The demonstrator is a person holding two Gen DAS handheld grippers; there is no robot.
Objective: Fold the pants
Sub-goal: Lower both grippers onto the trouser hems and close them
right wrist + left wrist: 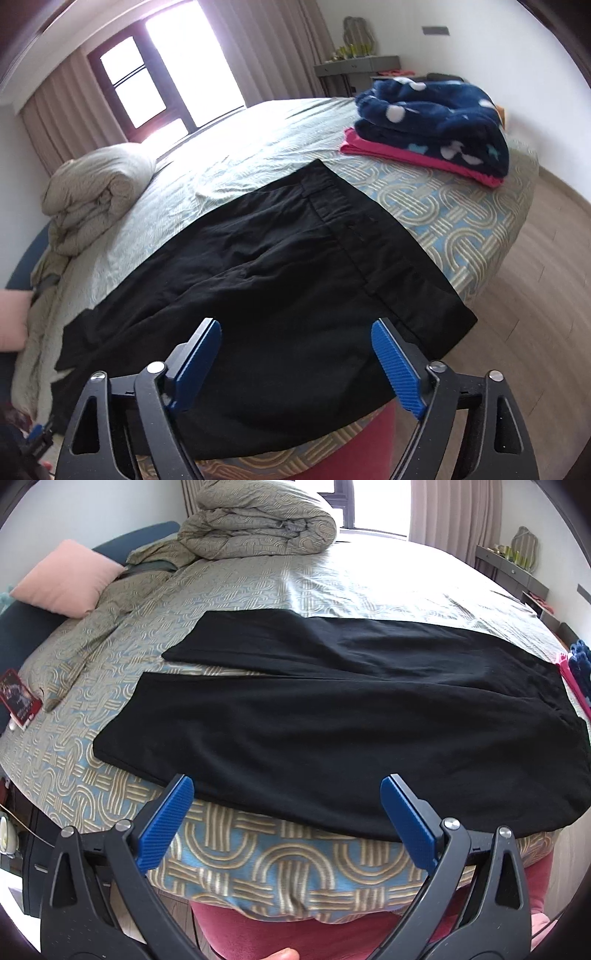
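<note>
Black pants (332, 716) lie flat on the patterned bed cover (258, 853), legs spread apart toward the left, waist at the right. My left gripper (286, 794) is open and empty, hovering at the near edge of the nearer leg. In the right wrist view the pants (277, 280) show their waistband (369, 236) toward the right. My right gripper (295, 339) is open and empty, just above the near hip part of the pants.
A rolled duvet (258, 524) and a pink pillow (70, 579) lie at the bed's far left. A folded navy spotted blanket (436, 118) on a pink garment (406, 155) sits beyond the waist. A red book (18, 698) lies at the left edge. Wooden floor (535, 295) is right of the bed.
</note>
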